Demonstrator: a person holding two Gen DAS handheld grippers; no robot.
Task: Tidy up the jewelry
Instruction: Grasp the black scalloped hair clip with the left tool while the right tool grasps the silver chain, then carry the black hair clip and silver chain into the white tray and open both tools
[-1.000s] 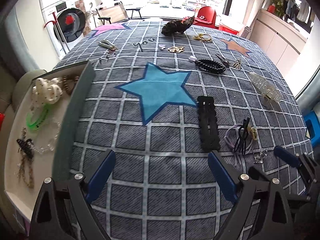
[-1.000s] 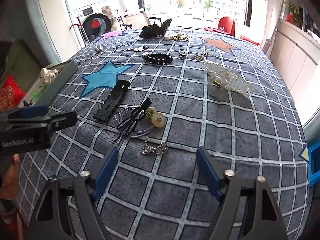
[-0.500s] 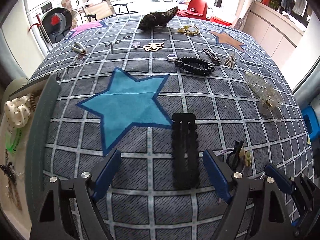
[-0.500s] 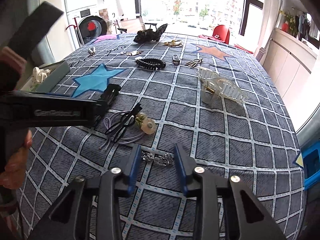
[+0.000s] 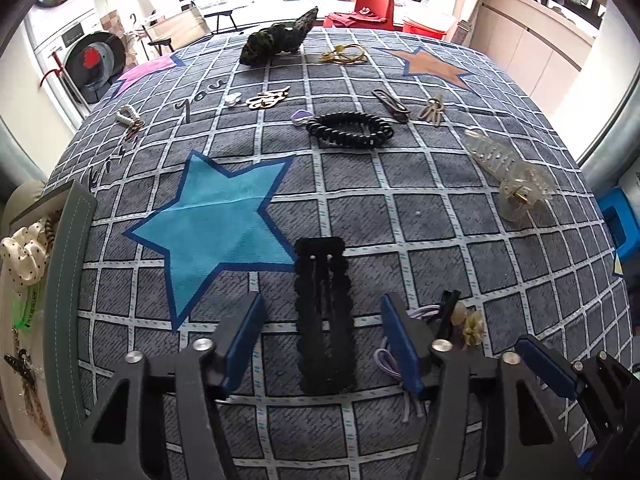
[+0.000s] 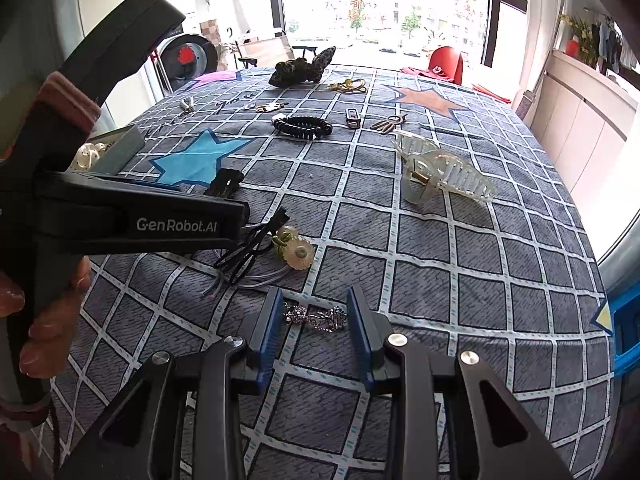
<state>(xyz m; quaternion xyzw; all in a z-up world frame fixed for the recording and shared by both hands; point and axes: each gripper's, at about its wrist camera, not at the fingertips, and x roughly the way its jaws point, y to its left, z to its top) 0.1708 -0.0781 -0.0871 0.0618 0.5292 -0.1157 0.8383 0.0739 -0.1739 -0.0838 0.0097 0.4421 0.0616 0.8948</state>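
At the far left of the left wrist view, a tray [image 5: 70, 280] holding sorted pieces is seen beyond the edge of the bedspread [image 5: 440, 216]. At lower centre, the left gripper [image 5: 324, 334] is half closed around the black hair clip [image 5: 325, 316]; its jaws have just been closing, with gaps seen on both sides. A lopsided closure could push the clip aside. In the right wrist view, the right gripper [image 6: 315, 326] is narrowed on the silver chain [image 6: 316, 316], lower centre, with pads at the chain's ends. A loose chain could slip out. The hair ties [image 6: 256, 248] lie just beside both tools and could be snagged. Open cloth is available to the right.
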